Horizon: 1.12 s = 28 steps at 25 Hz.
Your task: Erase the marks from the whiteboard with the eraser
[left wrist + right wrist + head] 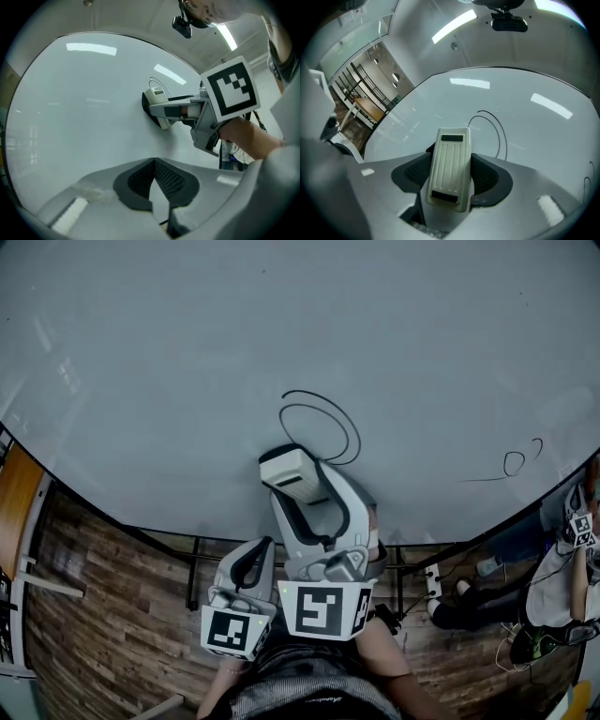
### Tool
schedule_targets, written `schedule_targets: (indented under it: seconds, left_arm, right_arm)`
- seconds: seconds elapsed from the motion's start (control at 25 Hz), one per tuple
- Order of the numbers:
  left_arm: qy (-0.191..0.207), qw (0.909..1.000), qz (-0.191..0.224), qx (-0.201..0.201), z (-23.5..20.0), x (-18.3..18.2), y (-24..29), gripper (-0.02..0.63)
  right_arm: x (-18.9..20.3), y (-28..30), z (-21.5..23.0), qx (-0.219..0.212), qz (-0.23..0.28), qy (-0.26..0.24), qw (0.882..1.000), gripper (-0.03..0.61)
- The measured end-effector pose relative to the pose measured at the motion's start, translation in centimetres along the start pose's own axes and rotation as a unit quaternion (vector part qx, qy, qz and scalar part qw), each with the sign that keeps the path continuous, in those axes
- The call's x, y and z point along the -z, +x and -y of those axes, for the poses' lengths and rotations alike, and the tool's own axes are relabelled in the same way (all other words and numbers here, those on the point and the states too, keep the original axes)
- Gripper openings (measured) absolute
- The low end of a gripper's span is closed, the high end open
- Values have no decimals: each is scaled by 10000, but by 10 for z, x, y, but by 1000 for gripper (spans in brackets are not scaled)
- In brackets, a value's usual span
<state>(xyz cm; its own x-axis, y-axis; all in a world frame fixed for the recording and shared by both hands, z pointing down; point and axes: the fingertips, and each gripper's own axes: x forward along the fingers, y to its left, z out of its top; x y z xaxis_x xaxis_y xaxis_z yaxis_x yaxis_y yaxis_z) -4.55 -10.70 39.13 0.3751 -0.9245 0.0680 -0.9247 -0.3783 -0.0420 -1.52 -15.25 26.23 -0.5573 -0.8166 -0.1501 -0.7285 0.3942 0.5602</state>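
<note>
While the right gripper point(300, 486) is clamping the eraser point(289, 468) between its two dark pads, the eraser's flat face is pressing against the whiteboard point(169, 352), as the left gripper view is showing from the side. In the right gripper view the jaws are squeezing the eraser's long sides near its near end, and its far end is sticking out well past the fingertips toward the board. The looped black marks point(323, 423) are lying just beyond and to the right of that far end, apart from it by a narrow strip of bare board. A smaller black squiggle point(514, 463) is sitting well to the right on the same board. The left gripper point(255, 559) is hanging nearer the person and to the left of the right gripper, away from the board; its jaws are resting tip to tip with nothing between them. The right gripper's marker cube point(325, 608) is facing the head camera, and a wooden floor point(103, 615) is showing below the board's lower edge.
</note>
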Motion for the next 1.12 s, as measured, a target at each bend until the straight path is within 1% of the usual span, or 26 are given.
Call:
schedule_targets:
  seconds: [0.28, 0.52, 0.68, 0.84, 0.96, 1.12]
  left_arm:
    - [36, 9997, 61, 239, 19, -2, 11, 3]
    - [47, 9991, 31, 416, 36, -2, 14, 3]
    - [14, 9989, 11, 461, 40, 0, 14, 3]
    - [29, 9987, 57, 512, 43, -5, 15, 3]
    - [17, 9983, 71, 573, 42, -8, 16, 3]
    - [120, 9975, 102, 683, 37, -14, 18, 3]
  right_arm:
    - [14, -19, 40, 444, -87, 213, 9987, 265]
    - [31, -39, 66, 715, -276, 463, 9960, 264]
    - [41, -46, 71, 815, -410, 523, 9945, 262]
    - [45, -48, 70, 883, -495, 403, 9940, 262]
    - [42, -47, 69, 959, -492, 307, 9937, 262]
    - [30, -45, 70, 1105, -353, 305, 9928, 262]
